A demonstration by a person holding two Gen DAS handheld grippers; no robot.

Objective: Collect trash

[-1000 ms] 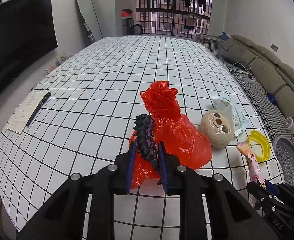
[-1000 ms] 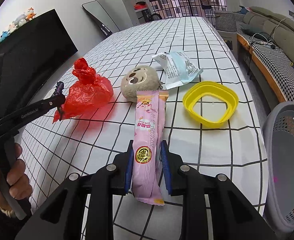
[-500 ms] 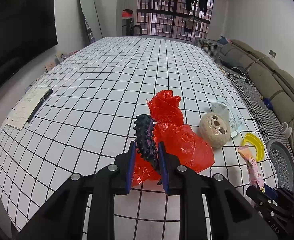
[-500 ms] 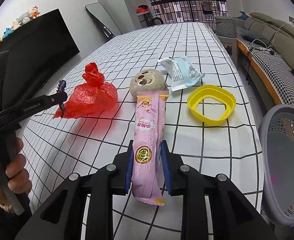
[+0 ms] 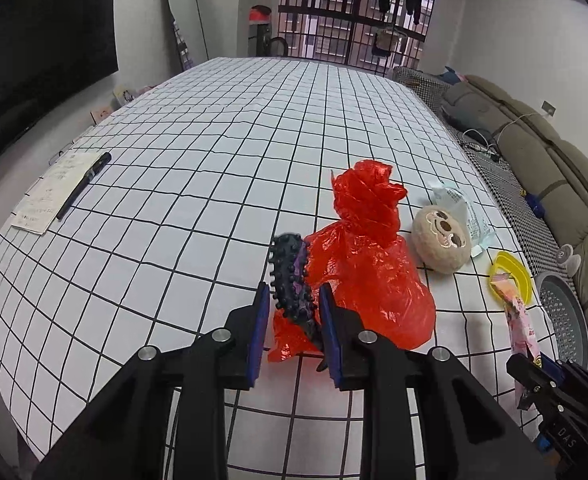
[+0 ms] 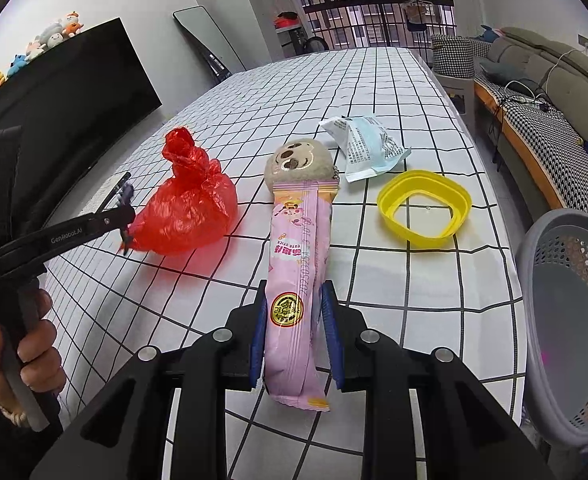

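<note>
Right gripper (image 6: 294, 320) hides wrapper (image 6: 295, 280) — partly.

Red bag (image 5: 367, 272), pink wrapper (image 6: 295, 280) (gold seal), black-gridded white tablecloth (image 5: 214, 152)

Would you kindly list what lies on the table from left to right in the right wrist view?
Red bag → plush toy → mask packet → yellow ring → grey basket beyond the table's edge. The pink snack stick overlaps the toy, so I left it out.
</note>
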